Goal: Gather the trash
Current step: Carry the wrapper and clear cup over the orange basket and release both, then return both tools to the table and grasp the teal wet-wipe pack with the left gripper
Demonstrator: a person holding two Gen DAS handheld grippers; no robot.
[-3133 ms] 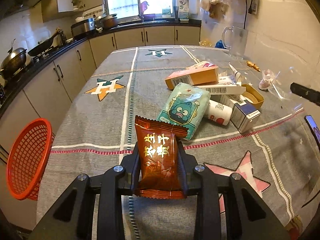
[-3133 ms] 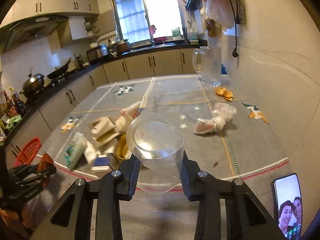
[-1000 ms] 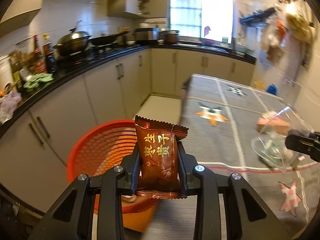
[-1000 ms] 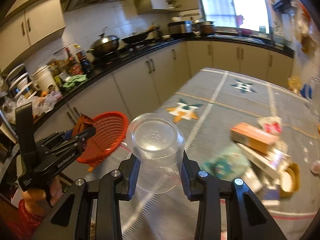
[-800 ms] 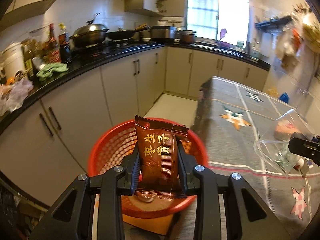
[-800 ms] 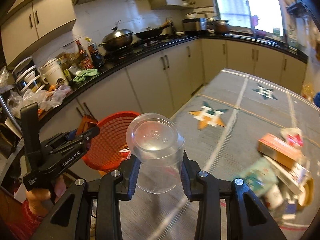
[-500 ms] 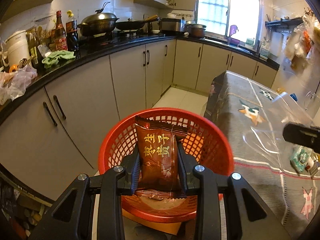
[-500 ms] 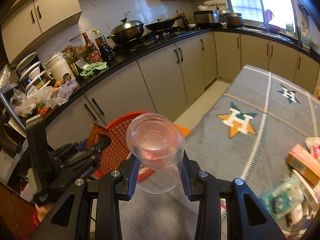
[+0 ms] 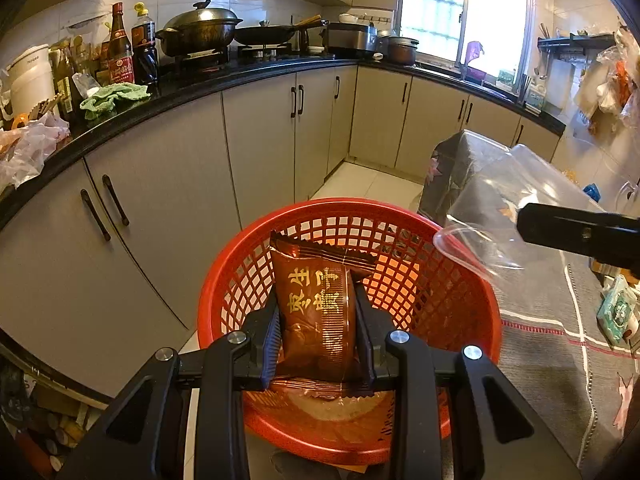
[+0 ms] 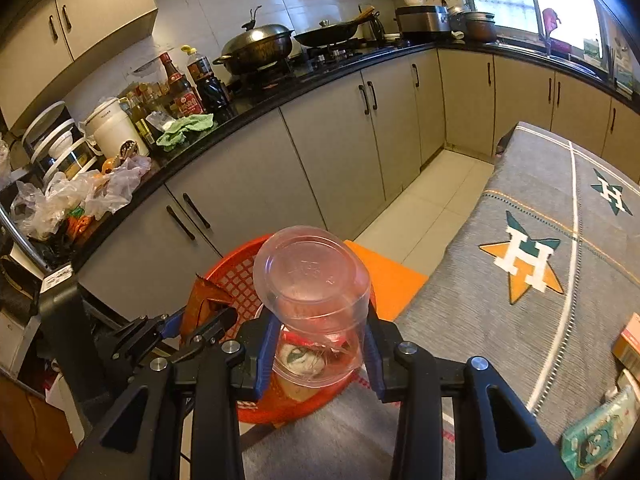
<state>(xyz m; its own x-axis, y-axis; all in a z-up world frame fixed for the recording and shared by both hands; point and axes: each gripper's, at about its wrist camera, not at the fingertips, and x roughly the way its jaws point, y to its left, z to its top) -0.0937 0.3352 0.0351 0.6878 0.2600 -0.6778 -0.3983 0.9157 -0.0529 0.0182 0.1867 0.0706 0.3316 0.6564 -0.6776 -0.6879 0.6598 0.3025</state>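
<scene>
My left gripper is shut on a brown snack packet with gold characters, held upright over the round red mesh basket. My right gripper is shut on a clear plastic cup, bottom toward the camera, above the red basket near its right rim. In the left wrist view the cup and the right gripper's dark finger come in from the right over the rim. In the right wrist view the left gripper with the packet is at lower left. White and red scraps show through the cup.
The basket stands on an orange stool beside the grey-clothed table. Grey cabinets and a black counter with pots and bottles run behind. A green packet and an orange box lie on the table.
Both grippers swung left from the table toward the basket and came lower; the basket now fills the space under the packet, and the cup has come over its rim. Both grips are unchanged.
</scene>
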